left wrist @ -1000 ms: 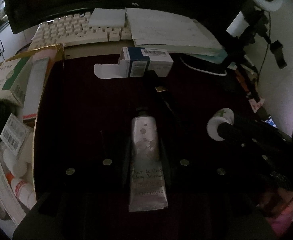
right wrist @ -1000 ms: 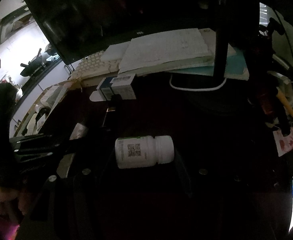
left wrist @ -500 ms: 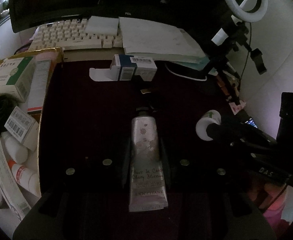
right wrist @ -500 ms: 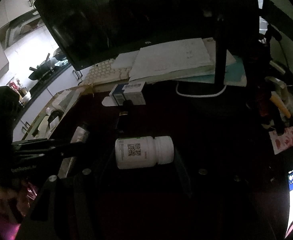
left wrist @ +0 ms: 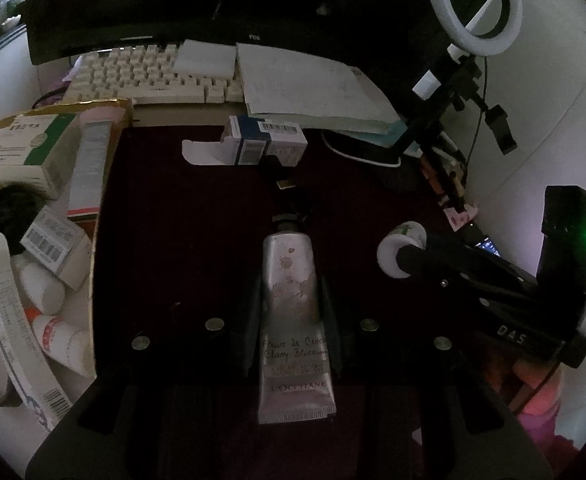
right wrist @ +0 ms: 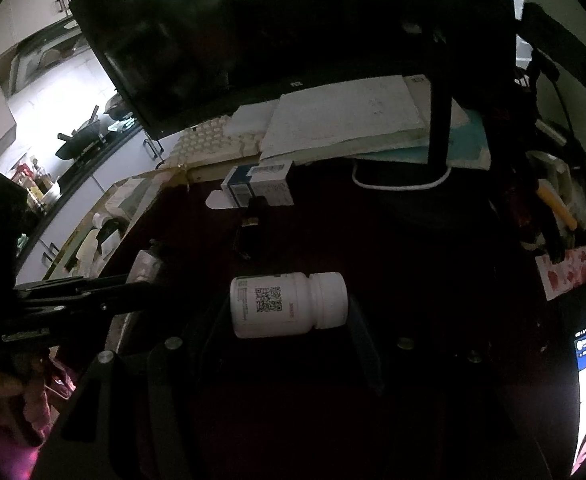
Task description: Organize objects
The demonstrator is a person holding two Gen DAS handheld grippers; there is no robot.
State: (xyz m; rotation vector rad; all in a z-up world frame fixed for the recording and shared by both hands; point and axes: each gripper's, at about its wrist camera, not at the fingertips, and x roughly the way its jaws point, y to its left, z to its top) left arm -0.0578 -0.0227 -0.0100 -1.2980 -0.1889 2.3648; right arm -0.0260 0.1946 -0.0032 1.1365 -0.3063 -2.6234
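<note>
Left gripper (left wrist: pixel 293 300) pinches the hand cream tube (left wrist: pixel 295 320), right gripper (right wrist: pixel 289 308) clamps the pill bottle (right wrist: pixel 289 304), probably headed for the box (left wrist: pixel 105 128) at frame left.

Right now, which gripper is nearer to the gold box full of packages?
Left. The left gripper, holding the hand cream tube, is just beside the gold box. The right gripper, holding the white bottle, is farther away.

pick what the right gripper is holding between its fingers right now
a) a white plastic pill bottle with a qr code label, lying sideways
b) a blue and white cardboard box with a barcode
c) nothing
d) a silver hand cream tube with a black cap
a: in the right wrist view the white plastic pill bottle lies sideways between the right gripper fingers, cap to the right, clear of the dark red table.
</note>
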